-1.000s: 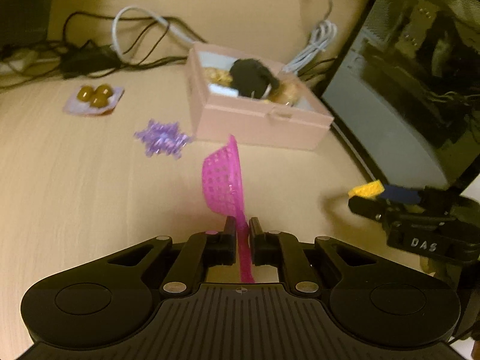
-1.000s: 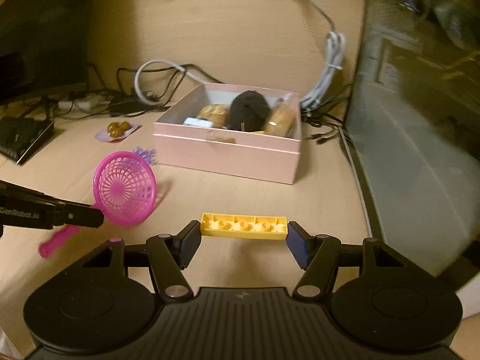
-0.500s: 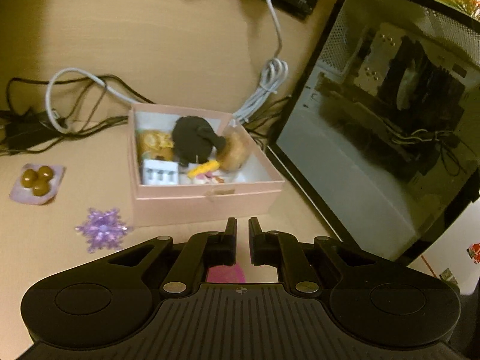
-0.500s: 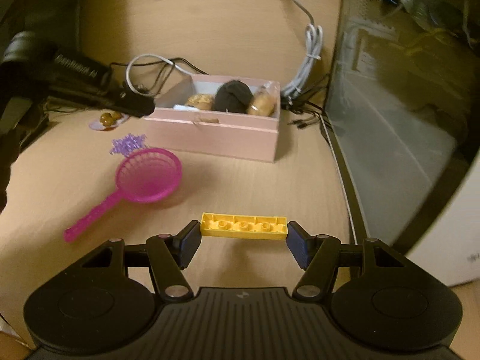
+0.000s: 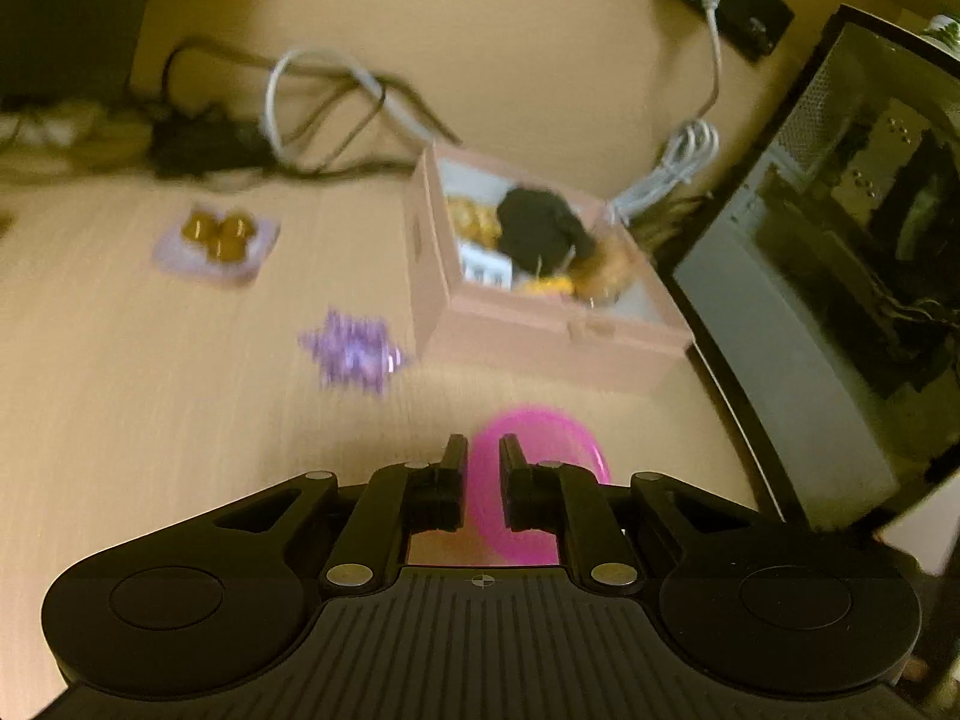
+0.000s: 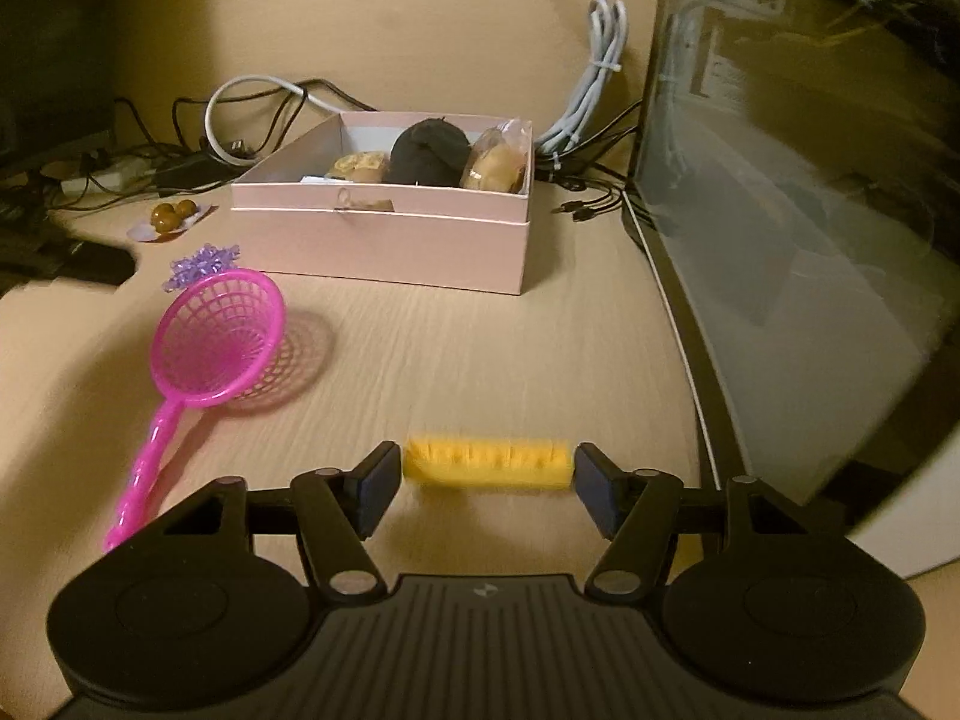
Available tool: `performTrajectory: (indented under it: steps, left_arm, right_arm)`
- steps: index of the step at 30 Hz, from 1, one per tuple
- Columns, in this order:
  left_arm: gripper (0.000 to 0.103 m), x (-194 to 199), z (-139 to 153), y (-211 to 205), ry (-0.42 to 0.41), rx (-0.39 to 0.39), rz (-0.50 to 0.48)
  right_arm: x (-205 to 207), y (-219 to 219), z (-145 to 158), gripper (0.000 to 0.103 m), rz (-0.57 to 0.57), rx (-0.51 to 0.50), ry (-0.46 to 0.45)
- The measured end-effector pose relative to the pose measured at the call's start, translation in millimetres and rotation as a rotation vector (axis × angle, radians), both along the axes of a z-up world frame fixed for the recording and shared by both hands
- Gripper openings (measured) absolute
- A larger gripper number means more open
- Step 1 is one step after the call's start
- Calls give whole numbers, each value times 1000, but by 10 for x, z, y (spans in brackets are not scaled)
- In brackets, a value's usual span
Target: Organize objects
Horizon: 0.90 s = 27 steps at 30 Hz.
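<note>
A yellow toy brick [image 6: 486, 468], blurred, lies crosswise between the fingers of my right gripper [image 6: 486, 477]. The jaws are opening, and a small gap shows at each end of the brick. A pink toy strainer [image 6: 219, 342] lies on the wooden table to the left with nothing holding it; its bowl [image 5: 534, 468] shows just beyond my left gripper [image 5: 483, 468], which is shut on nothing. Further back stands the open pink box [image 6: 384, 240], which is also in the left wrist view [image 5: 540, 348]. In it are a black ball, bread-like toys and small pieces.
A purple snowflake ornament [image 6: 201, 264] lies left of the box. Beyond it are brown balls on a wrapper [image 6: 171, 216]. A glass-sided computer case [image 6: 780, 240] walls off the right. Cables [image 6: 252, 102] crowd the back of the table [image 6: 540, 360].
My left gripper has let go of the strainer, which now lies on the table, and has swung up and away. My right jaws have widened off the yellow brick.
</note>
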<state>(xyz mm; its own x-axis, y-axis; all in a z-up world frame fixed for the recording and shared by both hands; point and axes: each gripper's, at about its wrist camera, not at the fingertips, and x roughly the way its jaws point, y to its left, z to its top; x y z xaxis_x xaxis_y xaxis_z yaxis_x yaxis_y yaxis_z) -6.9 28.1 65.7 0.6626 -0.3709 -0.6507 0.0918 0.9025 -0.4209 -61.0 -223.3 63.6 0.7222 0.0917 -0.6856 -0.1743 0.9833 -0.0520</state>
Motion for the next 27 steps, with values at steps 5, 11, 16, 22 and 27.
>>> performTrajectory:
  steps: [5, 11, 16, 22, 27]
  left_arm:
    - [17, -141, -129, -257, 61, 39, -139]
    - [17, -135, -191, -470, 79, 70, -147]
    - [18, -3, -295, -670, 107, 171, -153]
    - [19, 126, -368, -741, 78, 177, -115]
    - [16, 191, -420, -735, 50, 140, -116]
  right_arm:
    - [19, 79, 3, 80, 24, 8, -4]
    - [-25, 97, -29, 81, 21, 19, 11]
    - [-63, 77, -55, 83, -5, 28, 19]
    - [-102, 24, -87, 89, -57, 9, 10]
    - [-9, -65, -163, 89, -118, 60, 48]
